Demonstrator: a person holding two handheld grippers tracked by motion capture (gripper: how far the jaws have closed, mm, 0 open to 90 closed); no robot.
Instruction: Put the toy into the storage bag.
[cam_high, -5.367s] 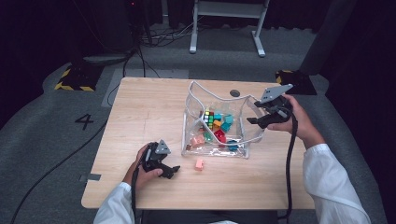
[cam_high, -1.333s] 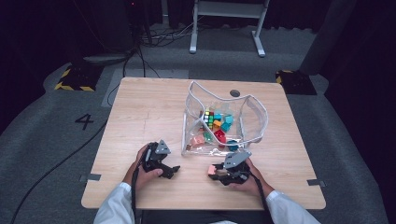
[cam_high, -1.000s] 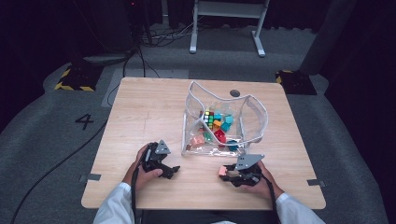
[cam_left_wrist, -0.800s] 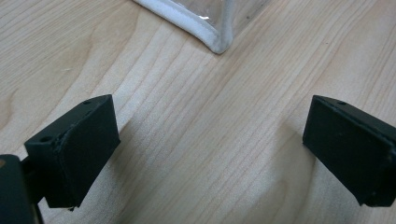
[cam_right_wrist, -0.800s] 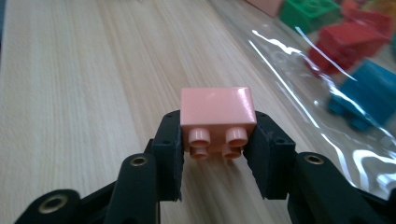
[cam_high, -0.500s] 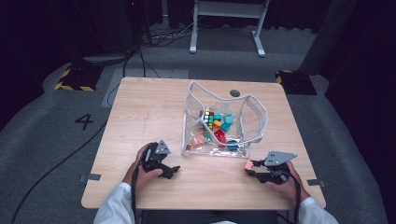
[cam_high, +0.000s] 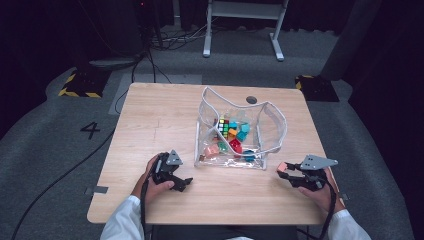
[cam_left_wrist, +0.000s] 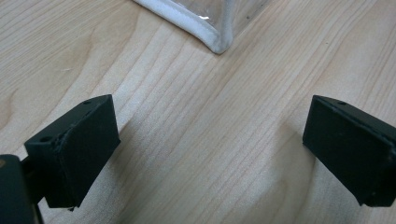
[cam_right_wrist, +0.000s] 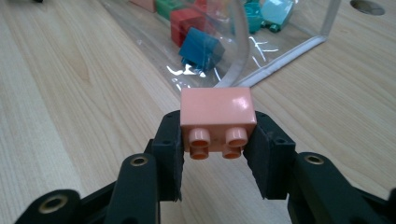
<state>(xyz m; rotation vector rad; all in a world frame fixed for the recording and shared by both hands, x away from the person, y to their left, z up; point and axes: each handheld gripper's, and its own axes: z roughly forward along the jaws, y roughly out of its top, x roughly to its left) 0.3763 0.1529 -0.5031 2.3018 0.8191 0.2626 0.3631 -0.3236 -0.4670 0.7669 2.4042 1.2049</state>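
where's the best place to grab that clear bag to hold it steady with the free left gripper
Take the clear bag by its white-trimmed rim on the side facing the left gripper. That edge stands up stiffly and is thin enough for the wide-open jaws to pinch from above. The sagging clear walls look slippery and would likely fold. The right gripper is busy holding the pink brick.

Glossy plastic pink brick (cam_right_wrist: 217, 114) — clear shiny plastic pouch (cam_high: 270, 120) — matt wooden table (cam_high: 150, 115).
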